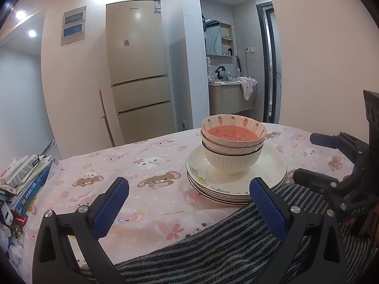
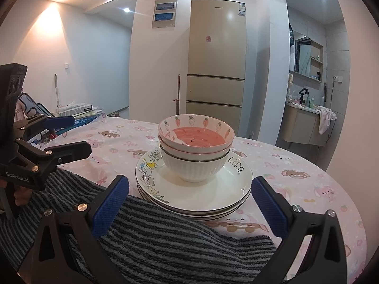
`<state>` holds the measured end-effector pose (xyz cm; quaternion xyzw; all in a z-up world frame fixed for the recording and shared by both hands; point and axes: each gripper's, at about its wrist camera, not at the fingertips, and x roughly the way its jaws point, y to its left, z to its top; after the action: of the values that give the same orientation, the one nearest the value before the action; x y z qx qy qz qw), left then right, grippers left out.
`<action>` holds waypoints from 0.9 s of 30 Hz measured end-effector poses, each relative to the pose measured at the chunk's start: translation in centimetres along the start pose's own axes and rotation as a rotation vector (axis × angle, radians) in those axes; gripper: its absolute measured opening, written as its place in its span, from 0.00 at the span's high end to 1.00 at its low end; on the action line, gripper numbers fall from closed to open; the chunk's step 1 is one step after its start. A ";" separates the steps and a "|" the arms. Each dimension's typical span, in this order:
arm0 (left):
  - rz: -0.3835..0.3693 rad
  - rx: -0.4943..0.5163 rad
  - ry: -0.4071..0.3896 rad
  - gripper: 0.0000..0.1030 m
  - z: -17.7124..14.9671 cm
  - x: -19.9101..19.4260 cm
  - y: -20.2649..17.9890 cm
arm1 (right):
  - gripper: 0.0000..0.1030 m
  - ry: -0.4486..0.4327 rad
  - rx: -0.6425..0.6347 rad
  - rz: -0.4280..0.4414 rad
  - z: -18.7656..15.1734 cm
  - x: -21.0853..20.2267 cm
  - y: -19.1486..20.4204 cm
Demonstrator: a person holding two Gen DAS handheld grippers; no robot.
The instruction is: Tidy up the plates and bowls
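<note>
Three nested bowls stand on a stack of several white plates (image 1: pixel 267 170) (image 2: pixel 227 184). The top bowl (image 1: pixel 233 130) (image 2: pixel 196 132) has a strawberry rim and a pink inside; the bottom one is a white ribbed bowl (image 1: pixel 231 161) (image 2: pixel 193 168). My left gripper (image 1: pixel 189 184) is open and holds nothing, just short of the stack's left side. My right gripper (image 2: pixel 190 182) is open too, its fingers spread either side of the plates' near edge without touching. Each gripper shows in the other's view: right gripper (image 1: pixel 304 156), left gripper (image 2: pixel 81 133).
The round table wears a pink cartoon tablecloth (image 1: pixel 142 165) (image 2: pixel 296 177). A grey striped towel (image 1: pixel 236 241) (image 2: pixel 154 236) lies at the near edge, under the plates' front. Books and clutter (image 1: pixel 26 177) pile up at the table's left. A beige fridge (image 1: pixel 139 71) stands behind.
</note>
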<state>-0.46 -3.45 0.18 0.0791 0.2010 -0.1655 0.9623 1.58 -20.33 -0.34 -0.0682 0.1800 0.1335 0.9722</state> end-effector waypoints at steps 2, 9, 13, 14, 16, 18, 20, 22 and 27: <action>0.001 0.006 0.000 0.00 0.0 0.0 -0.1 | 0.00 0.003 0.002 -0.001 0.0 0.0 0.0; 0.002 0.007 0.002 0.00 0.0 0.0 -0.2 | 0.00 0.004 -0.010 -0.004 0.1 0.0 0.2; 0.001 0.016 0.008 0.00 0.1 -0.1 -0.3 | 0.00 0.006 -0.009 -0.003 0.1 0.2 0.3; 0.002 0.016 0.008 0.00 0.1 -0.1 -0.3 | 0.00 0.008 -0.009 -0.003 0.1 0.2 0.3; 0.004 0.017 0.005 0.00 0.1 -0.1 -0.3 | 0.00 0.006 -0.010 -0.004 0.1 0.2 0.4; 0.002 0.019 0.006 0.00 0.1 -0.1 -0.3 | 0.00 0.001 -0.012 -0.005 0.1 0.2 0.4; 0.004 0.026 0.009 0.00 0.1 0.0 -0.3 | 0.00 0.003 -0.012 -0.005 0.0 0.3 0.4; 0.005 0.031 0.012 0.00 0.2 0.1 -0.3 | 0.00 0.004 -0.010 -0.005 0.0 0.2 0.5; 0.001 0.044 0.010 0.00 0.1 0.1 -0.4 | 0.00 0.002 -0.011 -0.006 0.0 0.2 0.5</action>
<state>-0.43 -3.86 0.23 0.1012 0.2020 -0.1690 0.9594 1.64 -19.85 -0.48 -0.0742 0.1802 0.1313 0.9720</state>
